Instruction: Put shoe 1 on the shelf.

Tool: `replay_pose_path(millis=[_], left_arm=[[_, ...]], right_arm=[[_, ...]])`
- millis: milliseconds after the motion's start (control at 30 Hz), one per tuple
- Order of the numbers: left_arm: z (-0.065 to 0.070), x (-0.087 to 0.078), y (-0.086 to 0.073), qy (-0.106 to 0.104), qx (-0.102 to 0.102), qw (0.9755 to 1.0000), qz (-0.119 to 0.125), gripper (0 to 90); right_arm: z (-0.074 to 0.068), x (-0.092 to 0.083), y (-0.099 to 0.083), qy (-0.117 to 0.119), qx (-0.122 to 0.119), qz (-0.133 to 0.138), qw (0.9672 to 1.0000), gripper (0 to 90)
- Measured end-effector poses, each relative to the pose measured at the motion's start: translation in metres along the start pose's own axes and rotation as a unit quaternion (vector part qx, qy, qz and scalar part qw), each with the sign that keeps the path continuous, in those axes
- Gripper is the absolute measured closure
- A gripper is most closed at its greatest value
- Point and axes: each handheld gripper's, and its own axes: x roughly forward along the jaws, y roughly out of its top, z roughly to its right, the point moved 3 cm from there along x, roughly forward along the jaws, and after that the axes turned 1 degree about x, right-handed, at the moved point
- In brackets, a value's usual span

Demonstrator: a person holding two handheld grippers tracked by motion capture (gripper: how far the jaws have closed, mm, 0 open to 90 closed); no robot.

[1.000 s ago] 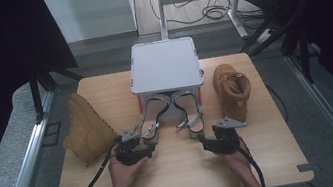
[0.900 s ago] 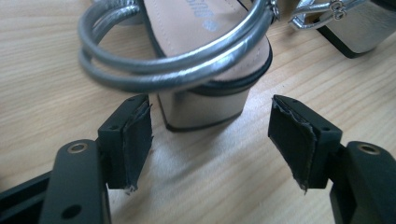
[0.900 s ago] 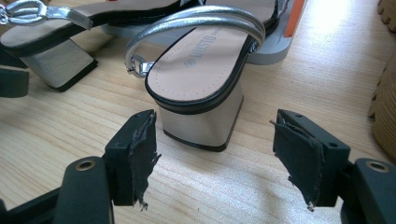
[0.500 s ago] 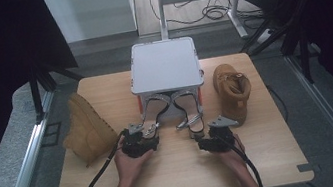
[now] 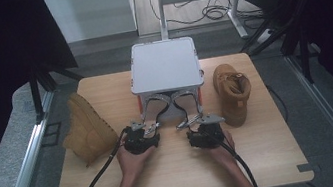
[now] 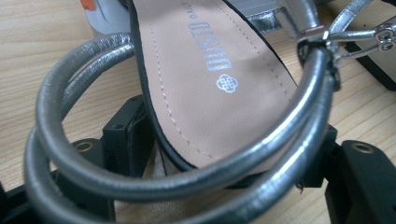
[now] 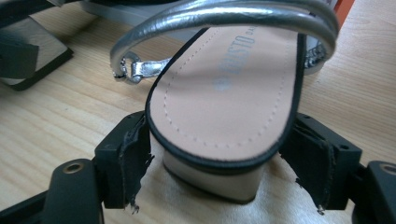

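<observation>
The main risk is a slip: each gripper straddles the block heel of a silver sandal, and the heel sides look smooth, so a pull with only light pressure could leave a sandal behind or let it twist between the jaws. In the left gripper view the looped ankle strap (image 6: 187,172) droops across the jaws, so it could get pinched with the heel or snag when the jaws close. The two sandals lie close together with their toes under the grey box (image 5: 165,66), so dragging one crookedly could knock its neighbour or catch on the box's legs. The left gripper (image 5: 142,137) sits at about 6 o'clock from the left sandal (image 5: 154,110); its jaws stand on either side of the heel, but the strap hides the contact, so I cannot tell whether they grip yet. The right gripper (image 5: 200,129) sits at 6 o'clock from the right sandal (image 5: 187,104); in its own view the jaws are spread with the heel (image 7: 219,163) between them, the frayed pads (image 7: 133,158) close beside it without clearly pressing. Both sandals rest on the counter (image 5: 177,173) at its centre, a boot (image 5: 87,131) at 9 o'clock and another boot (image 5: 232,90) at 3 o'clock of them.
</observation>
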Motion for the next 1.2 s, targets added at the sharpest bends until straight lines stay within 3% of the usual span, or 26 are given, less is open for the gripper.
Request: replay_pose_path(millis=[233, 500, 900, 1133, 1200], left_arm=[[0.006, 0.002, 0.001, 0.035, -0.004, 0.9993, 0.015, 36.0], [0.007, -0.001, 0.011, 0.077, -0.024, 0.9957, 0.045, 40.2], [0.006, 0.004, 0.027, 0.092, -0.042, 0.9927, 0.066, 41.0], [0.004, 0.013, 0.036, 0.105, -0.061, 0.9887, 0.087, 41.1], [0.005, 0.017, 0.038, 0.121, -0.052, 0.9877, 0.084, 41.2]], right_arm=[[0.001, 0.002, 0.003, -0.011, 0.009, 0.004, 0.9999, 32.5], [0.0, 0.002, 0.005, -0.015, 0.011, -0.004, 0.9998, 33.1], [0.001, 0.002, 0.005, -0.015, 0.011, -0.006, 0.9998, 33.3], [0.001, 0.001, 0.005, -0.015, 0.012, -0.007, 0.9998, 33.5], [0.001, 0.001, 0.005, -0.014, 0.012, -0.007, 0.9998, 33.5]])
